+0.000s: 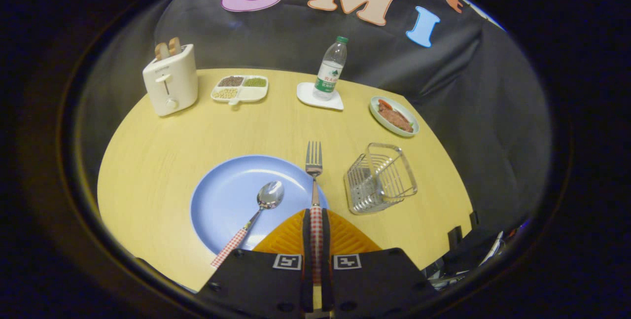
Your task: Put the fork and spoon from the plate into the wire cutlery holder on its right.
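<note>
My gripper (315, 218) is shut on the red-and-white checked handle of the fork (314, 161), whose steel tines point straight ahead past the far rim of the blue plate (222, 210). The fork looks lifted above the plate. The spoon (261, 205) with the same checked handle lies on the plate, just left of my orange fingers (288, 237), bowl pointing away. The wire cutlery holder (379, 178) stands on the yellow table to the right of the plate, ahead and right of the fingers, with nothing in it.
At the back of the round table (162, 151) stand a white toaster (171, 80) with bread, a divided dish of grains (240, 88), a water bottle (330, 68) on a white coaster, and a small plate of food (394, 116). The table's edge runs close on the right.
</note>
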